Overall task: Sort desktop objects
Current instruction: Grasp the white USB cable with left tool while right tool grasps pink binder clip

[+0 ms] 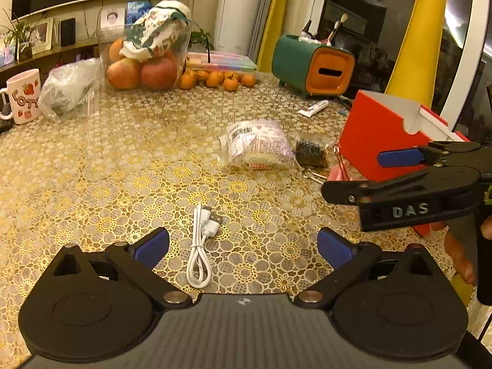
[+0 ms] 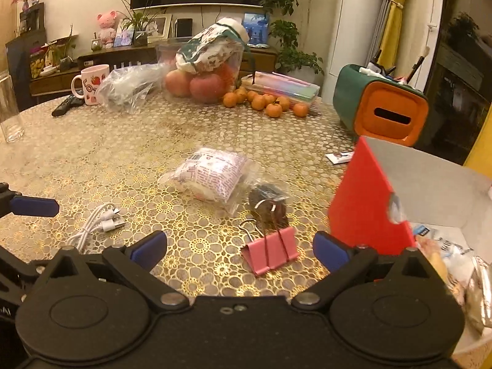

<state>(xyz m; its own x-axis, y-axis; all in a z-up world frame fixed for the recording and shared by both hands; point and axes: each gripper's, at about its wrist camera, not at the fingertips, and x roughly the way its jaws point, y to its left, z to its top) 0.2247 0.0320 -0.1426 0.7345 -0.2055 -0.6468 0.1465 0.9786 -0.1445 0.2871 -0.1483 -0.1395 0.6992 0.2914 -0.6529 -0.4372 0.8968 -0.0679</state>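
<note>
On the worktop [image 1: 92,160], gold lace-patterned, both grippers hover with fingers spread, holding nothing. Left gripper [image 1: 243,246] frames the white cable [image 1: 201,246]; right gripper [image 2: 240,247] frames the pink clip [image 2: 270,253]. Next likely: descend, pinch, carry to the red box [image 2: 366,203] at 2 o'clock, apparently part-filled. Living-room clutter behind.

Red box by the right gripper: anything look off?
Yes. The red box stands tilted on the table, open side facing the right gripper, snack packets spilling out at its mouth. The pink binder clip lies loose beside it.
</note>
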